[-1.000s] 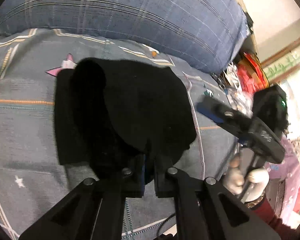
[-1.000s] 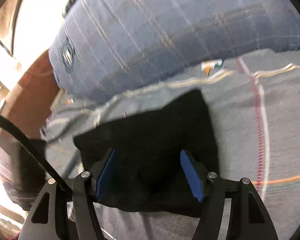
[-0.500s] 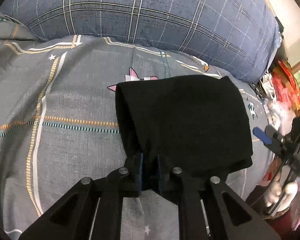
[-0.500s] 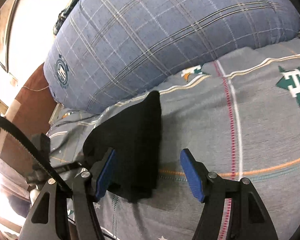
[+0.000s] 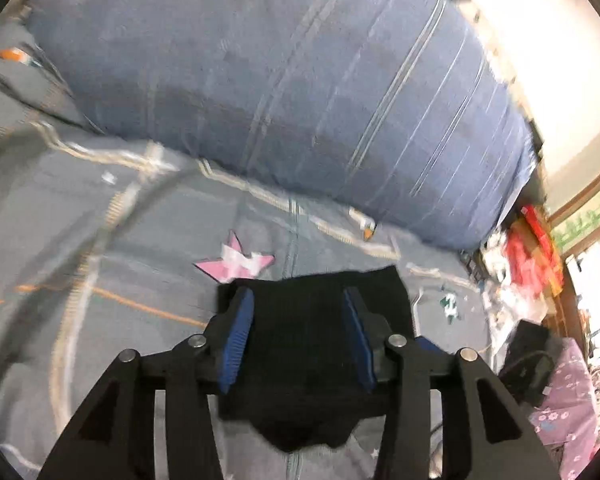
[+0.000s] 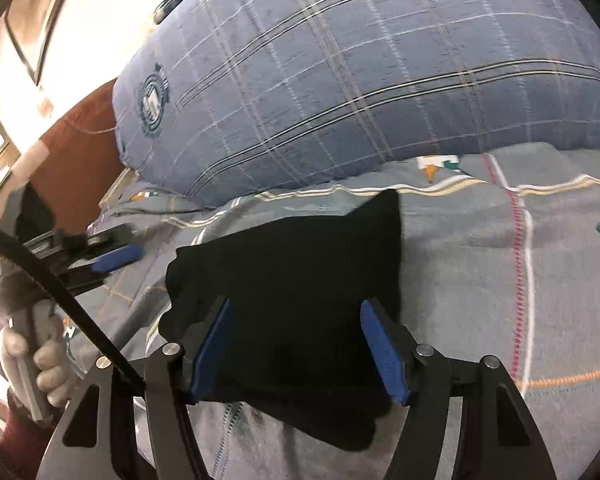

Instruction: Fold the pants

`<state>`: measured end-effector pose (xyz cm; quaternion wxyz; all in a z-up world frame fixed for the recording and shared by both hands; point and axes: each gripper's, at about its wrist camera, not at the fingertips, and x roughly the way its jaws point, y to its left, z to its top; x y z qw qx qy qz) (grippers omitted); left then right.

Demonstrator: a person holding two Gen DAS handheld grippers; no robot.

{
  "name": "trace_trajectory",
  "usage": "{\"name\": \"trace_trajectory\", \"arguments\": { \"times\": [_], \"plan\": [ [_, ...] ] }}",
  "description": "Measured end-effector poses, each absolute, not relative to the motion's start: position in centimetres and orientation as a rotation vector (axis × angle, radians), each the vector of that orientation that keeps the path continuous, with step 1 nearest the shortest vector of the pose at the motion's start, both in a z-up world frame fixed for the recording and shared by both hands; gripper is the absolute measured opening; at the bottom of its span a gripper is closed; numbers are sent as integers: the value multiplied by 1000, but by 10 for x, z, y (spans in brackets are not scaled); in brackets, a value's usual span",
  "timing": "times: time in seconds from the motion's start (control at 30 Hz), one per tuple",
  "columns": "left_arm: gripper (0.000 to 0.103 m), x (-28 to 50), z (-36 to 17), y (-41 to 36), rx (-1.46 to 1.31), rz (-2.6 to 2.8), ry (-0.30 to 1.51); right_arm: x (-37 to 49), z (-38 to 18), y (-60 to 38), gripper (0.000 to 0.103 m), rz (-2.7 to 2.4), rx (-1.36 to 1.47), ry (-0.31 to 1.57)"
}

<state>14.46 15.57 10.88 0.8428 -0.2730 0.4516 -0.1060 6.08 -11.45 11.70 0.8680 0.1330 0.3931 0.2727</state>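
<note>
Two grippers: both hang over one folded pair of black pants on a bed, neither gripping it.
Left gripper [image 5: 298, 338]: jaws are opening, blue pads apart; the cloth shows in the gap between them, but the pads do not press on it.
Right gripper [image 6: 296, 346]: jaws stand wide, blue pads well apart; the dark cloth lies in the gap beyond the pads, with nothing clamped.
Black pants [image 6: 296, 268]: folded into a compact, roughly square bundle, lying flat just ahead of and below both sets of fingers; its near edge is rumpled and runs under the right gripper's frame.
Pants in the left view [image 5: 324, 320]: the bundle fills the space between and past the pads, its far edge straight.
Bed cover [image 6: 480, 248]: grey, with pale stripes, a red dotted line and small star prints; it spreads on all sides of the bundle.
Pink star print [image 5: 236, 264]: on the cover just beyond the left pad, touching the far left corner of the bundle.
Pillow [image 6: 360, 80]: big, blue, plaid, lying across the bed well beyond the pants, with a round crest on its left end.
Left hand [image 6: 40, 356]: in a pale glove, wrapped on the left gripper's handle, off to the left of the right gripper.
Sharpness: the left view is blurred.
</note>
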Motion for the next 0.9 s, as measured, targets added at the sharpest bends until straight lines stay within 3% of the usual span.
{"name": "trace_trajectory", "arguments": {
  "times": [0.1, 0.2, 0.33, 0.67, 0.7, 0.8, 0.9],
  "plan": [
    [44, 177, 58, 151, -569, -140, 1080, 76, 107, -109, 81, 562, 297, 852],
    [57, 184, 21, 158, -629, -90, 1113, 95, 86, -105, 81, 538, 302, 929],
    [56, 178, 29, 171, -695, -98, 1091, 99, 85, -91, 91, 528, 240, 915],
    [55, 69, 88, 176, -592, -219, 847, 64, 123, -79, 84, 652, 199, 851],
    [54, 55, 86, 167, -554, -245, 838, 65, 126, -73, 84, 680, 187, 865],
    [28, 32, 71, 151, -511, -300, 864, 71, 139, -43, 84, 778, 109, 924],
    [23, 12, 57, 155, -532, -298, 879, 78, 146, 2, 84, 823, -80, 985]
  ]
}}
